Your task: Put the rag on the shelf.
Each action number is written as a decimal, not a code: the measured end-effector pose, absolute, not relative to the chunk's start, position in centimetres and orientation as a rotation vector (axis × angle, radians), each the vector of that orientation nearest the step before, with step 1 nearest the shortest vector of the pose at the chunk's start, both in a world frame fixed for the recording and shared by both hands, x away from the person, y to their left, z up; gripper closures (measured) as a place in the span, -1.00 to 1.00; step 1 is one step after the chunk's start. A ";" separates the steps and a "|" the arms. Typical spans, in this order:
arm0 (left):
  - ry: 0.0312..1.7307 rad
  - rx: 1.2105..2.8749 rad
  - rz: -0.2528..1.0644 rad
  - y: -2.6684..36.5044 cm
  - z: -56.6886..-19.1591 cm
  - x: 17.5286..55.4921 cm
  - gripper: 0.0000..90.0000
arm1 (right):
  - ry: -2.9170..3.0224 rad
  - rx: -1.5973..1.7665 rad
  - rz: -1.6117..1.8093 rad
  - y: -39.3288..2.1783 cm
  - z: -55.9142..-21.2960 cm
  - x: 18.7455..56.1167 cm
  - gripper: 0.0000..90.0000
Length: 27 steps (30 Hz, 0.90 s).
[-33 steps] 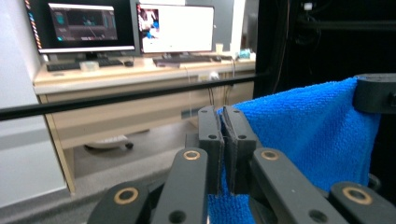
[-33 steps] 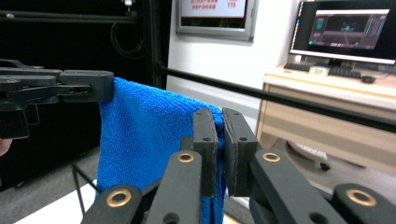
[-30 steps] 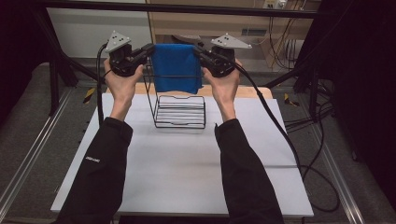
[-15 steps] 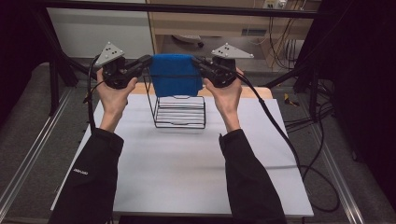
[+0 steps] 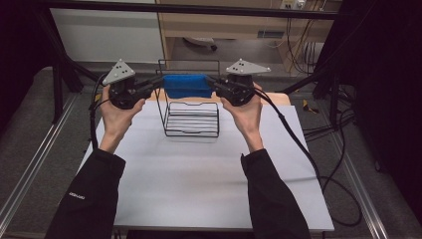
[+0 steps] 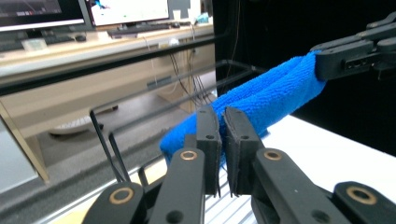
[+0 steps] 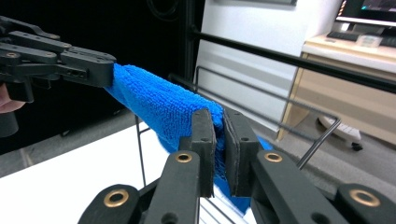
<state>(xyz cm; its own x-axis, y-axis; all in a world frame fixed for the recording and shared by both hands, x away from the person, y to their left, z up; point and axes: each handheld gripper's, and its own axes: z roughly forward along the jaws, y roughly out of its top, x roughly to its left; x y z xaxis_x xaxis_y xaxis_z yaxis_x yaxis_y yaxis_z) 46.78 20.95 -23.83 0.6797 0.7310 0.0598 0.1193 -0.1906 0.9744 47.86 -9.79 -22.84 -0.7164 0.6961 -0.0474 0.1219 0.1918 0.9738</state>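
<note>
Above the black wire rack [image 5: 191,117] at upper centre, the left gripper [image 5: 158,82] and right gripper [image 5: 211,83] are each pinching an end of the folded blue cloth [image 5: 187,85], now hanging lower and narrower than before. Below, a white table [image 5: 199,184] is lying between grey floor strips; small white sleeve lettering is staying unreadable.

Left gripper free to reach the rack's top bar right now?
Probably not. The left gripper is shut on one end of the blue cloth, the right gripper on the other; the rack sits just below.
</note>
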 end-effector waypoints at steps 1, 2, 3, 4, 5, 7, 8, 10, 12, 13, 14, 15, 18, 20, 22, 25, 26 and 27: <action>0.697 1.712 0.637 20.9 -24.0 46.7 0.88 | 1.995 0.765 1.553 -9.8 -23.0 47.8 0.86; 0.700 1.727 0.633 20.8 -24.3 46.7 0.87 | 2.002 0.762 1.549 -9.8 -23.2 47.8 0.86; 0.702 1.733 0.630 20.8 -24.4 46.7 0.87 | 2.014 0.760 1.545 -9.8 -23.3 47.7 0.86; 0.707 1.739 0.622 20.7 -24.6 46.6 0.86 | 2.022 0.758 1.539 -9.8 -23.4 47.7 0.86; 0.711 1.748 0.619 20.7 -24.8 46.6 0.86 | 2.028 0.758 1.535 -9.8 -23.6 47.7 0.86; 0.719 1.766 0.613 20.7 -25.1 46.6 0.85 | 2.040 0.760 1.529 -9.8 -23.8 47.6 0.86; 0.727 1.773 0.605 20.7 -25.2 46.6 0.84 | 2.045 0.762 1.527 -9.8 -23.9 47.6 0.86; 0.737 1.784 0.601 20.6 -25.2 46.5 0.80 | 2.053 0.764 1.521 -9.9 -24.2 47.7 0.86; 0.737 1.796 0.596 20.7 -25.0 46.4 0.74 | 2.058 0.761 1.520 -9.9 -24.4 47.7 0.86; 0.741 1.794 0.587 20.8 -24.7 46.3 0.65 | 2.057 0.761 1.520 -9.9 -24.5 47.7 0.86; 0.745 1.794 0.582 20.9 -24.4 46.2 0.56 | 2.058 0.757 1.517 -9.9 -24.6 47.7 0.86; 0.749 1.791 0.566 21.0 -24.1 46.2 0.48 | 2.065 0.755 1.514 -9.8 -24.6 47.8 0.86; 0.762 1.769 0.555 21.1 -23.3 46.1 0.38 | 2.066 0.752 1.510 -9.8 -24.8 47.8 0.85; 0.759 1.755 0.554 21.0 -22.9 46.1 0.35 | 2.065 0.751 1.510 -9.8 -24.8 47.8 0.85; 0.766 1.758 0.548 20.8 -22.8 46.2 0.38 | 2.067 0.746 1.506 -9.8 -24.9 47.7 0.85; 0.786 1.816 0.531 20.1 -23.2 46.5 0.59 | 2.073 0.743 1.495 -9.8 -24.9 47.7 0.82; 0.788 1.836 0.528 19.9 -23.5 46.6 0.67 | 2.074 0.738 1.490 -9.7 -25.0 47.7 0.80; 0.794 1.852 0.523 19.7 -23.7 46.7 0.72 | 2.076 0.737 1.486 -9.7 -25.0 47.6 0.79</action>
<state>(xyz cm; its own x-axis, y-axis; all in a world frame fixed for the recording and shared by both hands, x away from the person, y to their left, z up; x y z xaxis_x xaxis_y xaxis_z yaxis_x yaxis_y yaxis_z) 46.71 19.70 -23.72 0.6898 0.7240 0.0001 0.2861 -0.2727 0.9186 47.65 -9.72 -24.99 -0.7401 0.6687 -0.0711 0.1483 0.2655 0.9526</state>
